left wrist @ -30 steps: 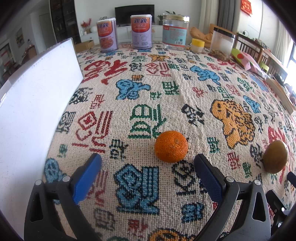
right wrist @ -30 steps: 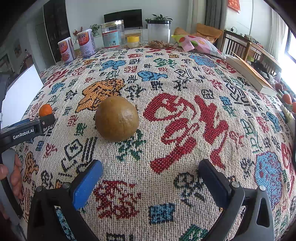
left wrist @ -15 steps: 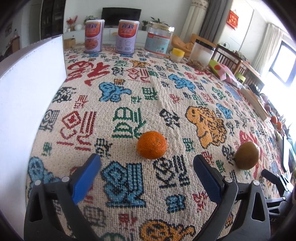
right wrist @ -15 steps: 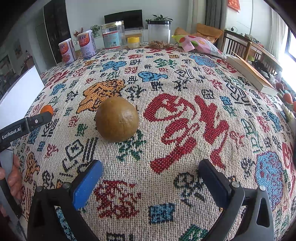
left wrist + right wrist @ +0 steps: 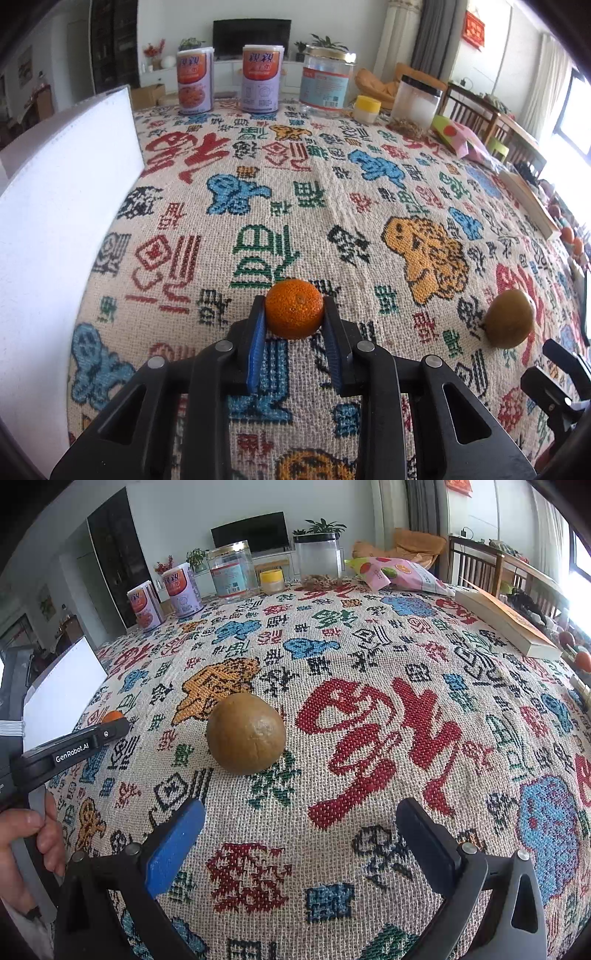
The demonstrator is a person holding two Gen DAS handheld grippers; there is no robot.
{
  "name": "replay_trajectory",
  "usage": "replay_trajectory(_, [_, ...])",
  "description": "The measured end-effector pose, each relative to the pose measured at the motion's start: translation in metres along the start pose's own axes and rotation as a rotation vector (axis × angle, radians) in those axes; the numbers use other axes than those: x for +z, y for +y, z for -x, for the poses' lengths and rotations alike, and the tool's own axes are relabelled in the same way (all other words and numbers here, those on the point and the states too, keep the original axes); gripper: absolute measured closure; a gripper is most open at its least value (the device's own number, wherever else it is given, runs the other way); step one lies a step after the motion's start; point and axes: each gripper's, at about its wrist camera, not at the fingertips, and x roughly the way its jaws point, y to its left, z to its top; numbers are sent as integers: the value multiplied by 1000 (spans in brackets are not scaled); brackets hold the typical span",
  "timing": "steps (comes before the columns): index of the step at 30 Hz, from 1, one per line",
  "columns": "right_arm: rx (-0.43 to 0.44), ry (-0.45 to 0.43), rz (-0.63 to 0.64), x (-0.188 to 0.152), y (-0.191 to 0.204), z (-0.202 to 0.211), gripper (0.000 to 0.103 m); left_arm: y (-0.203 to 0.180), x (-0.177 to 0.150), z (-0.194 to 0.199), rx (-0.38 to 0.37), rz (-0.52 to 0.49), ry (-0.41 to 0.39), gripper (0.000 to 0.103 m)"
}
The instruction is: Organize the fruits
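My left gripper (image 5: pixel 294 314) is shut on a small orange tangerine (image 5: pixel 294 308), which sits between the blue pads just above the patterned tablecloth. A round brown-green fruit (image 5: pixel 509 318) lies on the cloth to its right. In the right wrist view the same brown fruit (image 5: pixel 245 734) lies just ahead and left of my right gripper (image 5: pixel 301 825), which is open and empty. The left gripper's black body (image 5: pixel 70 751) shows at the left there, with a bit of the tangerine (image 5: pixel 112 716) behind it.
A white box (image 5: pixel 55 229) runs along the table's left side. Two cans (image 5: pixel 194 82), a glass jar (image 5: pixel 325 83), a yellow-lidded pot (image 5: pixel 367 109) and a clear canister (image 5: pixel 415 101) stand at the far edge. A snack bag (image 5: pixel 395 574) and a book (image 5: pixel 506 624) lie at the right.
My left gripper has moved forward around the tangerine and shut on it. The right gripper has stayed still and open.
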Motion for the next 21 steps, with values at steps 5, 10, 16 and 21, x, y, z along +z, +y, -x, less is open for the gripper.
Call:
replay_trajectory(5, [14, 53, 60, 33, 23, -15, 1, 0, -22, 41, -58, 53, 12, 75])
replay_trajectory(10, [12, 141, 52, 40, 27, -37, 54, -9, -41, 105, -152, 17, 6, 75])
replay_trajectory(16, [158, 96, 47, 33, 43, 13, 55, 3, -64, 206, -306, 6, -16, 75])
replay_trajectory(21, [375, 86, 131, 42, 108, 66, 55, 67, -43, 275, -311, 130, -99, 75])
